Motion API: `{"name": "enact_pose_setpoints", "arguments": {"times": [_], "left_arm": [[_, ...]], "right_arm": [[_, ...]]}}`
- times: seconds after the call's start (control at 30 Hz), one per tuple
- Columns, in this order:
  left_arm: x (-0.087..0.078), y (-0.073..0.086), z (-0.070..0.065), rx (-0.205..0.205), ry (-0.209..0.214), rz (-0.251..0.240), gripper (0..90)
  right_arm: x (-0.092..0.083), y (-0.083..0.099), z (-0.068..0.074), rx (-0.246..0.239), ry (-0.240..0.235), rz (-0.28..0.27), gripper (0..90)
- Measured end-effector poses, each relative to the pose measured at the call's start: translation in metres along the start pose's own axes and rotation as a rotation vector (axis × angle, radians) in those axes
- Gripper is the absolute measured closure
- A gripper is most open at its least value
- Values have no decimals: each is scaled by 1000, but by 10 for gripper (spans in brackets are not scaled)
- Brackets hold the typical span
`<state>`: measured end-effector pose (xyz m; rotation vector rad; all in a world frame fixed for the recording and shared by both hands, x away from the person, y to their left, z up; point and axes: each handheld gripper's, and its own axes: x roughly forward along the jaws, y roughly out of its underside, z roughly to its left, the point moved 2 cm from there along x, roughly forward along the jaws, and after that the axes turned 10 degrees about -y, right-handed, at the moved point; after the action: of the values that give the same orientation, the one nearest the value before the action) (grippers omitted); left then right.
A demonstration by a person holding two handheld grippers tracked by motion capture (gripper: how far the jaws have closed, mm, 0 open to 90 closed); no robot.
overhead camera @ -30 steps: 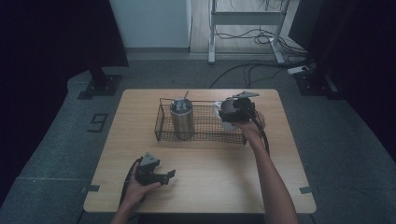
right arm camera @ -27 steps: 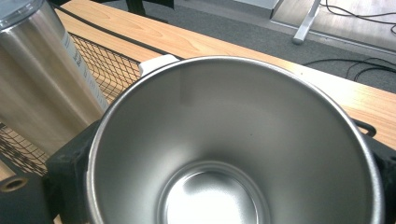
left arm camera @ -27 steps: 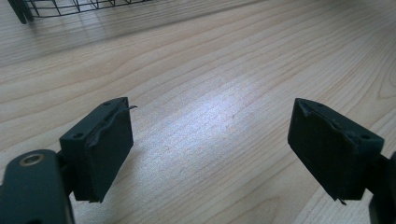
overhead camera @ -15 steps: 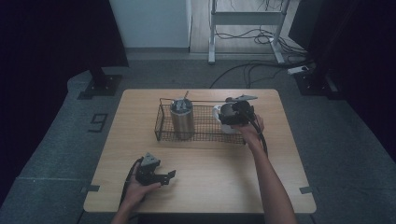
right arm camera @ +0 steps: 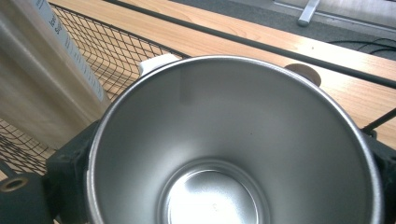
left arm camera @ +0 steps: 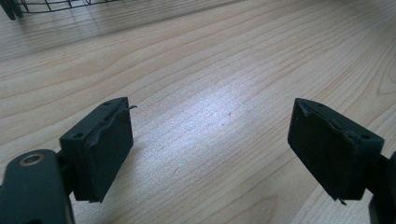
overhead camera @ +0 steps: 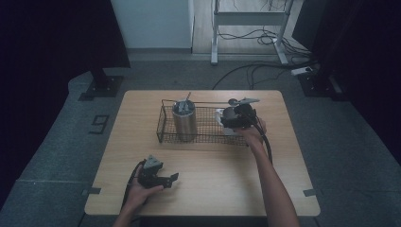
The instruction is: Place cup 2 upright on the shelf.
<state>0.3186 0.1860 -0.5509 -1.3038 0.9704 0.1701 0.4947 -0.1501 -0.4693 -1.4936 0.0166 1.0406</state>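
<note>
Slightly leftward since the earlier frame, the right gripper [overhead camera: 235, 119] at centre-right has its jaws clamped on a shiny steel cup [right arm camera: 233, 149] over the black wire basket [overhead camera: 165, 118]. Lower it upright, clear of the tall steel tumbler [overhead camera: 184, 119]. The left gripper [left arm camera: 210, 149], jaws apart and empty, rests at lower left.

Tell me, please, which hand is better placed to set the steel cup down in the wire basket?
The right. Its gripper already holds the steel cup over the wire basket, beside the tall tumbler. The left gripper rests near the table's front edge, jaws apart and empty.
</note>
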Motion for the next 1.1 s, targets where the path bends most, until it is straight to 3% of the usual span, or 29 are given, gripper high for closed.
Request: {"name": "enact_pose_setpoints", "arguments": {"times": [1.1], "left_arm": [[1, 1, -1, 14, 10, 15, 145]], "right_arm": [[23, 13, -1, 18, 9, 70, 60]]}}
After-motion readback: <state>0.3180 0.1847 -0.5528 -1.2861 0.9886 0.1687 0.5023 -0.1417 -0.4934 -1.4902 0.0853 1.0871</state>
